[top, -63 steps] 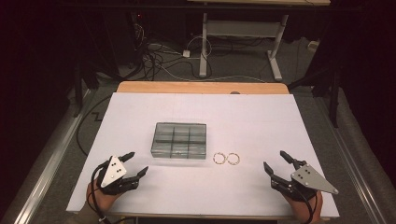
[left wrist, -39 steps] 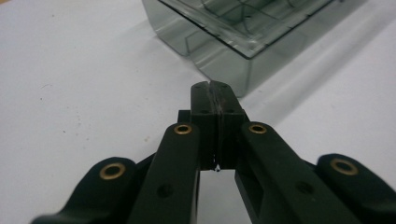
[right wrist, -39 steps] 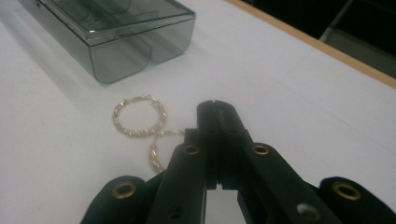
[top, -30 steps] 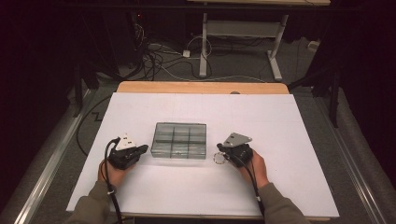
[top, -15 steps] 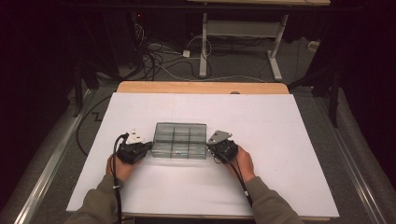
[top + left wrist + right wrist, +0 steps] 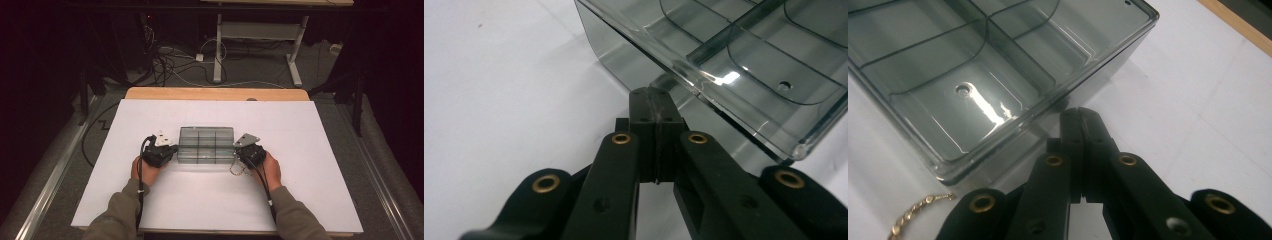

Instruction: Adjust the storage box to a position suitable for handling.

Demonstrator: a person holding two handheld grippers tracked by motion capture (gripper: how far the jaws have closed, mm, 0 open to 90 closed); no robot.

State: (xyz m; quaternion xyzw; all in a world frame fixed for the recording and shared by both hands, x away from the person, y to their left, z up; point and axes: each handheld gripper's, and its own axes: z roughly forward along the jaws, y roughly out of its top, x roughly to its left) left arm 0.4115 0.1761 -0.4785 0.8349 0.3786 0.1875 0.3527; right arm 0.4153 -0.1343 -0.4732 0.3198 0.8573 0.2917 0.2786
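A clear smoky plastic organizer box (image 6: 206, 145) with several compartments sits mid-table, lid shut. My left gripper (image 6: 167, 151) is at the box's left end; in the left gripper view its jaws are shut with nothing between them, tips (image 6: 655, 97) at the box wall (image 6: 704, 55). On the opposite end sits my right gripper (image 6: 243, 151), likewise shut and empty, its tips (image 6: 1079, 116) touching or nearly touching the box's side (image 6: 998, 75). A thin gold chain bracelet (image 6: 236, 170) lies on the table just in front of the right gripper, and it reappears in the right gripper view (image 6: 918, 210).
The box rests on a white sheet (image 6: 320, 150) covering a wooden table (image 6: 215, 93). Beyond the far edge are a dark floor, tangled cables (image 6: 170, 60) and a white desk frame (image 6: 260, 40).
Both hands came in from the table's near corners to the two ends of the box. The jaws, spread wide at first, now stand shut. The box has not visibly shifted.
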